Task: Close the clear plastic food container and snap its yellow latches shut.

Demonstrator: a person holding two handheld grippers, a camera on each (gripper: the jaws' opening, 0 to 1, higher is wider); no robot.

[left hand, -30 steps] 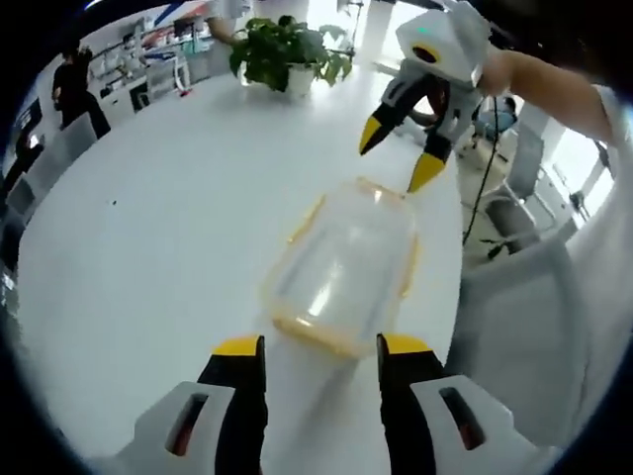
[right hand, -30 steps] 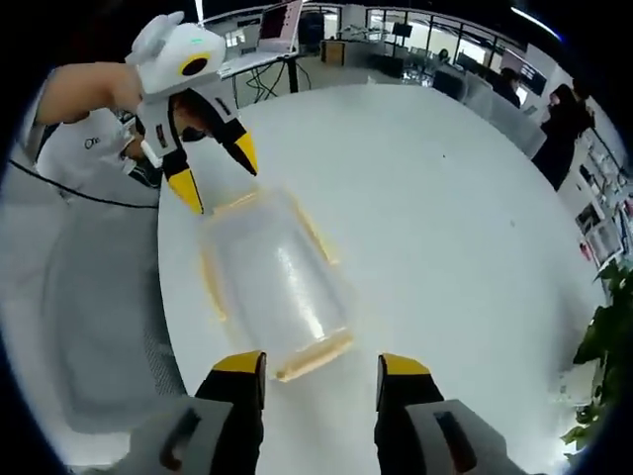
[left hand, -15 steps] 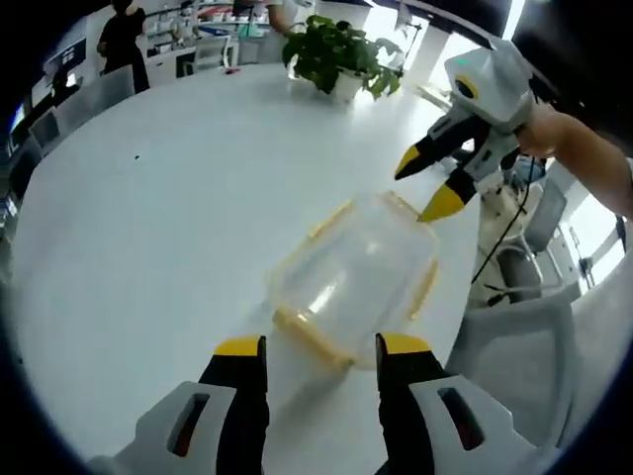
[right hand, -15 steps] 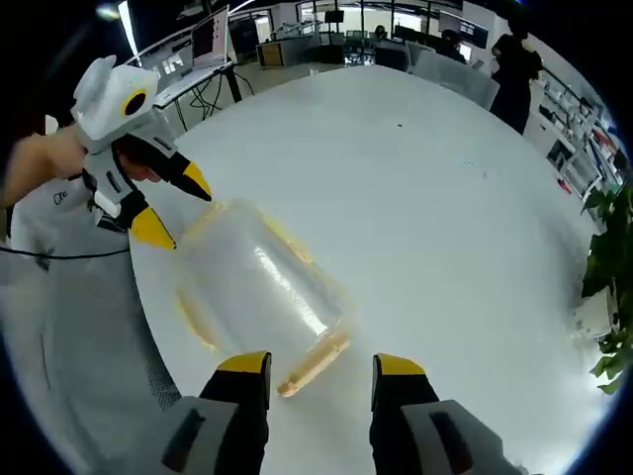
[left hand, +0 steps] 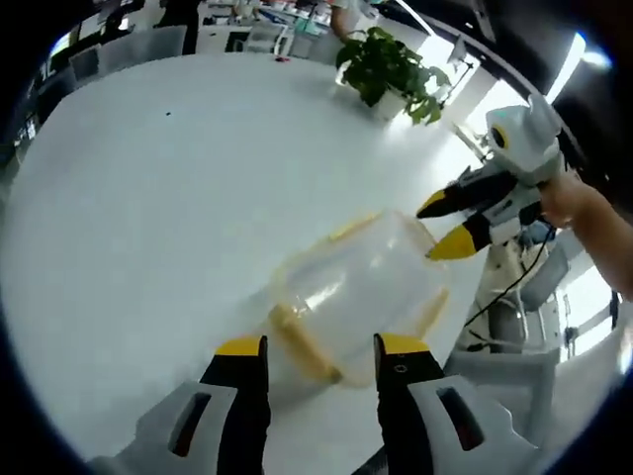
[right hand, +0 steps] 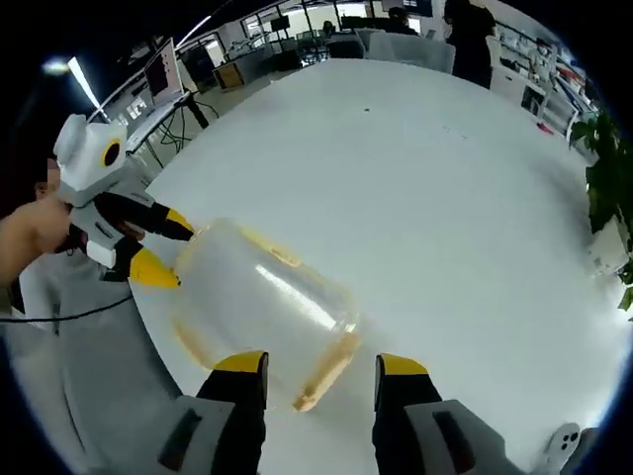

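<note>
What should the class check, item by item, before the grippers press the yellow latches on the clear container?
1. Lid sits on the clear container: ok, though full seating cannot tell.
2. Yellow latches snapped: cannot tell.
3. Left gripper open, facing one short end: ok.
4. Right gripper open, facing the opposite end: ok.
5. Container rests fully on the white table: ok, but close to its edge.
6. Potted plant well away from the work: ok.
</note>
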